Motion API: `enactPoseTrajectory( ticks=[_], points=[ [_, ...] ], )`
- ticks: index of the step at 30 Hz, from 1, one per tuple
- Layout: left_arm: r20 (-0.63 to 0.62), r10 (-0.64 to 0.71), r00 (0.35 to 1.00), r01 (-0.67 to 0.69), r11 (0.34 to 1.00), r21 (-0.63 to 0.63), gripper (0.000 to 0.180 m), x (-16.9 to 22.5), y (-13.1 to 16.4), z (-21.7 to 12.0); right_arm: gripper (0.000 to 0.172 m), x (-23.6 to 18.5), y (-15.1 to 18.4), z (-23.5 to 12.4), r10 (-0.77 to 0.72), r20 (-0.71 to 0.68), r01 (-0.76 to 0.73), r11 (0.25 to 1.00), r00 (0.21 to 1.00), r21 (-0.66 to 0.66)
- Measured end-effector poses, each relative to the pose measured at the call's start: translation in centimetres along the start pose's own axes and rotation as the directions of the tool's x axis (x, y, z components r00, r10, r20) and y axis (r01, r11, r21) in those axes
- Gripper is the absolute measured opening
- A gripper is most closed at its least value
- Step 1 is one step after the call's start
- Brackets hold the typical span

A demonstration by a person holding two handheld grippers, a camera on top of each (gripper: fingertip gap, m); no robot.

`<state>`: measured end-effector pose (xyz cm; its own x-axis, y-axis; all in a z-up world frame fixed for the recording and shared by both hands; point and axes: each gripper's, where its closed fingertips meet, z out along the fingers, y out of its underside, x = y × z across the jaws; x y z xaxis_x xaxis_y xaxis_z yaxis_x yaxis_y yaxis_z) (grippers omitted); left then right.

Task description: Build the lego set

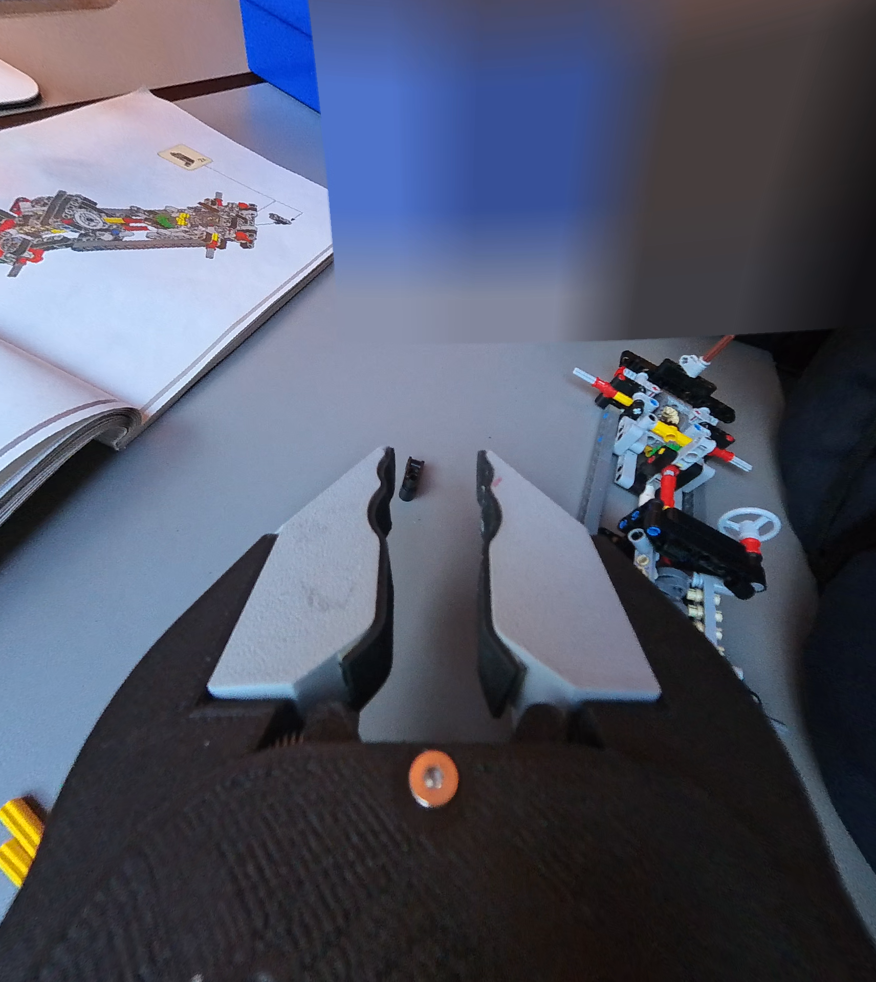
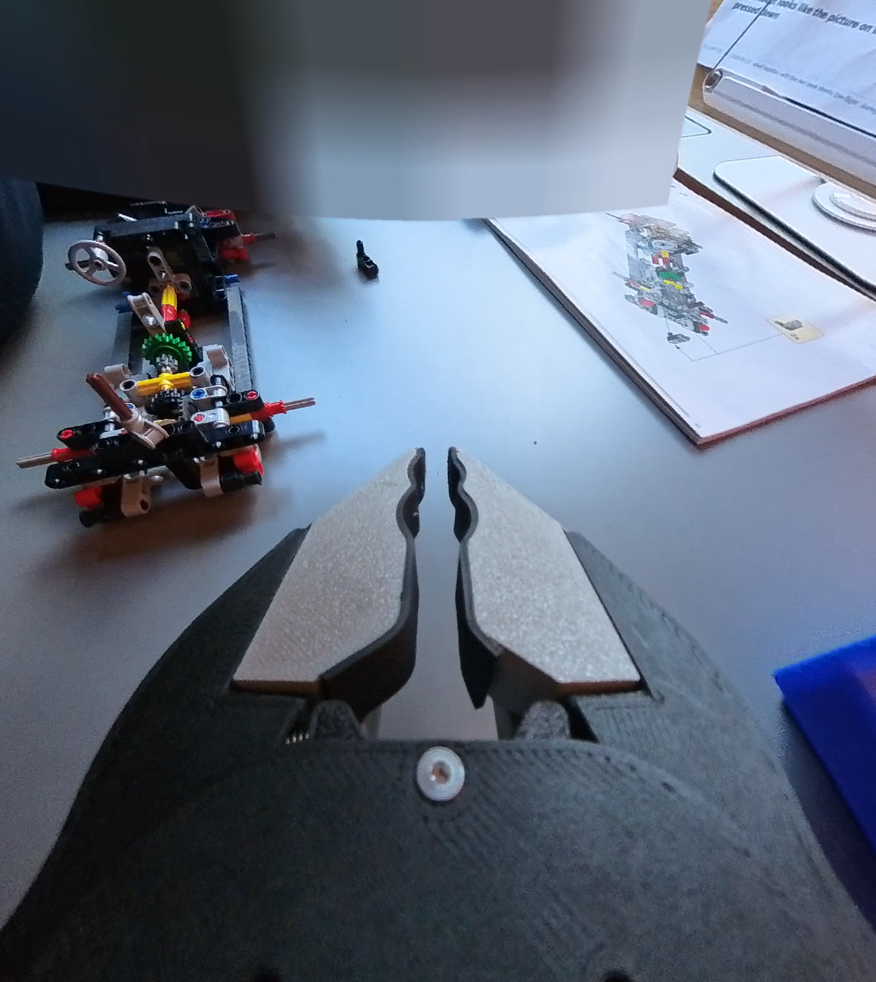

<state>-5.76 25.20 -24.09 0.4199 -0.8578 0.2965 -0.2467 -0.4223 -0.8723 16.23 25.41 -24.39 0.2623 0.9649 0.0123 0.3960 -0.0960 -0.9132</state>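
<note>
Left gripper (image 1: 433, 457) jaws apart, gripping nothing; small black connector (image 1: 411, 478) on grey table (image 1: 276, 425) between pads, beside left pad, untouched. Right gripper (image 2: 436, 454) jaws nearly closed, small gap, bare. Brick chassis (image 2: 159, 372) left of frame; instruction booklet (image 2: 717, 319) upper right; blue bin (image 2: 866, 744) lower right.

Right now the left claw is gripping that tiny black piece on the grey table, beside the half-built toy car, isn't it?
Not gripping. The left wrist view shows the left claw open, the tiny black piece lying loose on the grey table between its fingers, touching neither. The half-built toy car does sit beside it.
</note>
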Motion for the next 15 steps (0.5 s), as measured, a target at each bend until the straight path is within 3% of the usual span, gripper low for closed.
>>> enactPoseTrajectory(
  ticks=[15],
  points=[
    [-0.016, -0.012, 1.000, 0.012, 1.000, 0.015, 0.028, 0.05, -0.21, -0.12, 0.007, 0.28, -0.38, 0.32, 0.019, 0.020, -0.020, 1.000, 1.000, 0.016]
  ],
)
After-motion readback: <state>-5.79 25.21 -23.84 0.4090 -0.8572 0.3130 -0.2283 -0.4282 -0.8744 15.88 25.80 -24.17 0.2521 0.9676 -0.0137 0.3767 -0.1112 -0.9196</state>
